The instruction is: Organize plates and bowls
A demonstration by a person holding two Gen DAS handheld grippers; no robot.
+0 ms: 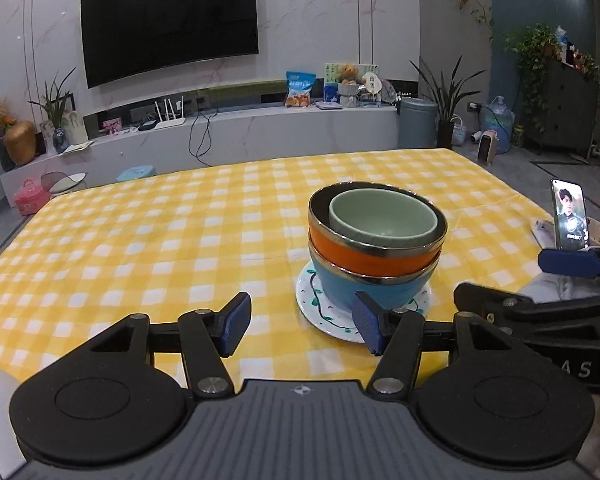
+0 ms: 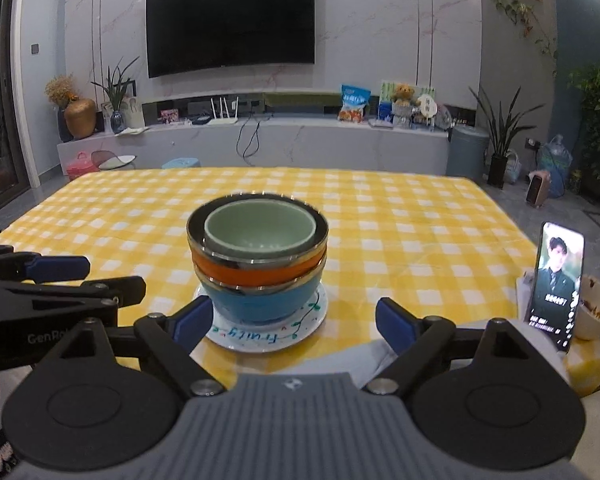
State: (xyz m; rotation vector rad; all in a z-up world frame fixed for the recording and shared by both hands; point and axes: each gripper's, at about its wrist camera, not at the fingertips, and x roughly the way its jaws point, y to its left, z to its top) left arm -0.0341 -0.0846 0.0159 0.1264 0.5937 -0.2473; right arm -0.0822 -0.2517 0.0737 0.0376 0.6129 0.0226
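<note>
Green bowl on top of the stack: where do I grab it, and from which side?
Probably the near rim of the green bowl, coming from above with one pad inside. It sits nested in the orange bowl, so only its rim stands clear. The right claw is open and nearest.

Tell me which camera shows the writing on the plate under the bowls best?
The right wrist view: the white plate faces it squarely, so the blue lettering in front of the blue bowl is visible. In the left wrist view the plate shows only its vine pattern, partly behind a fingertip.
</note>
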